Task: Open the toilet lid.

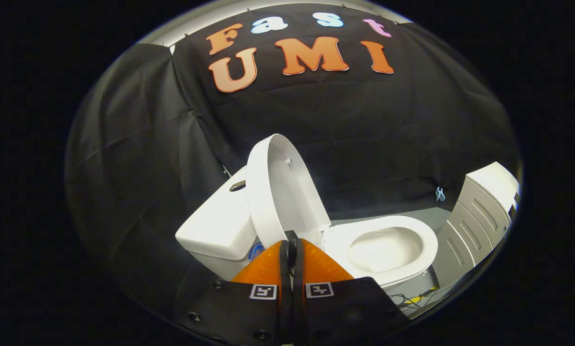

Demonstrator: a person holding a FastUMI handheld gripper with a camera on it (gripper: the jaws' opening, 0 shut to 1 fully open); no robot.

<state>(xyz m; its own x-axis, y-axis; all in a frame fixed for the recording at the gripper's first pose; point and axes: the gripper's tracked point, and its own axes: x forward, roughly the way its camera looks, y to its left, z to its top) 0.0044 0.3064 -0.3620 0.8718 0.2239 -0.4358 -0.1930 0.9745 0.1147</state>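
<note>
Lid (287,192) upright (gripper (291,240) closed, empty)

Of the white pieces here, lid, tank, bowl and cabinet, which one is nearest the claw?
The raised white oval toilet lid: its lower edge sits just ahead of the shut claw; the others lie off to the sides.

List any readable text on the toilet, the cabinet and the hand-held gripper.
White ceramic toilet tank: a round blue sticker, partly hidden and too small to read.
Raised white plastic toilet lid: no text.
White slatted cabinet: no text.
Hand-held gripper, fingers closed together just before the lid's base: two square black-and-white marker tags, patterns and not words.
</note>
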